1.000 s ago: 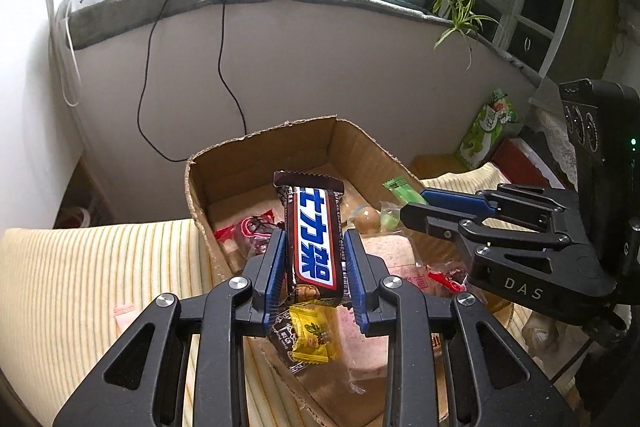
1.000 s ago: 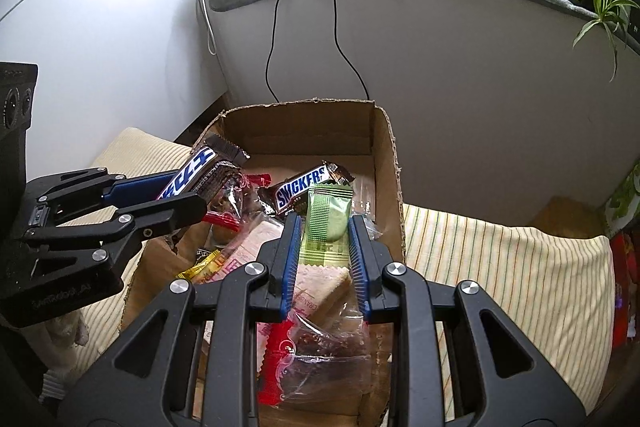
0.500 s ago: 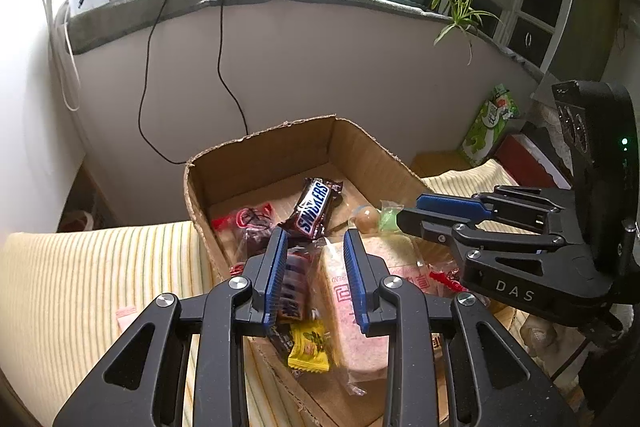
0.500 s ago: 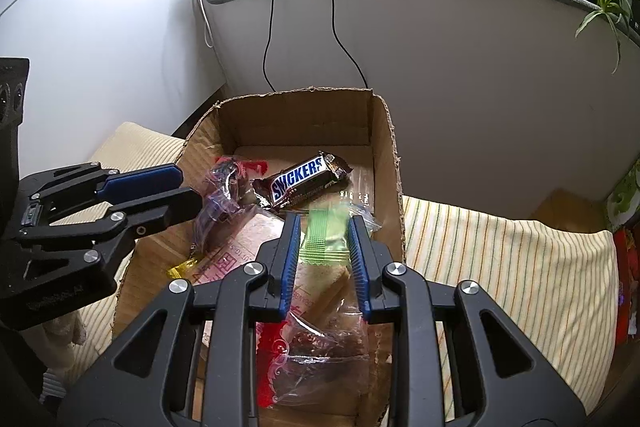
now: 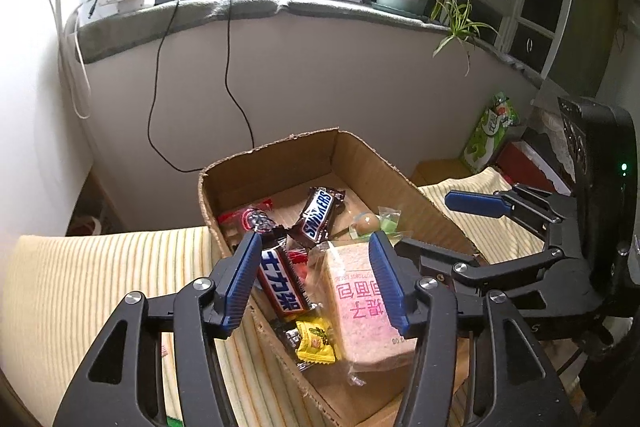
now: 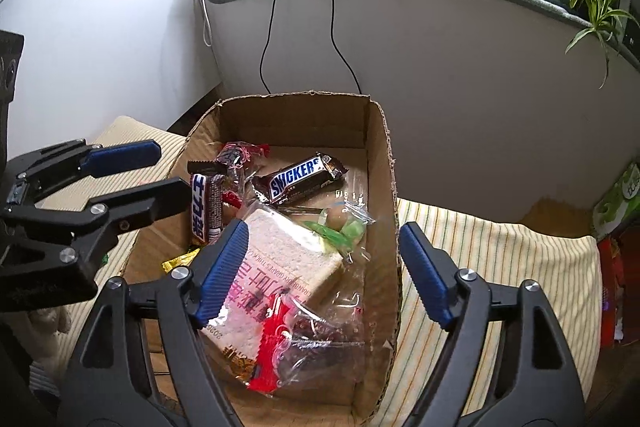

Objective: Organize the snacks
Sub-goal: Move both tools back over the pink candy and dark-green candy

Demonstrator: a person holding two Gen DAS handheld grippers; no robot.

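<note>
Both bars released a second ago now lie in the cardboard box (image 5: pixel 276 163): the Chinese-label bar (image 5: pixel 282 285) at its left side, the green packet (image 6: pixel 336 233) toward the right wall. Left gripper (image 5: pixel 316 281) hangs over the box, fingers wide apart and empty. Between them sits the wrapped bread (image 5: pixel 366 303). Right gripper (image 6: pixel 322 269) is equally spread, holding nothing.

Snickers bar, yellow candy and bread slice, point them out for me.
Snickers bar (image 6: pixel 298 175), right wrist view, on the white logo.
Yellow candy (image 5: pixel 315 341), left wrist view, wrapper middle.
Bread slice (image 5: pixel 362 301), left wrist view, on the pink label.
</note>
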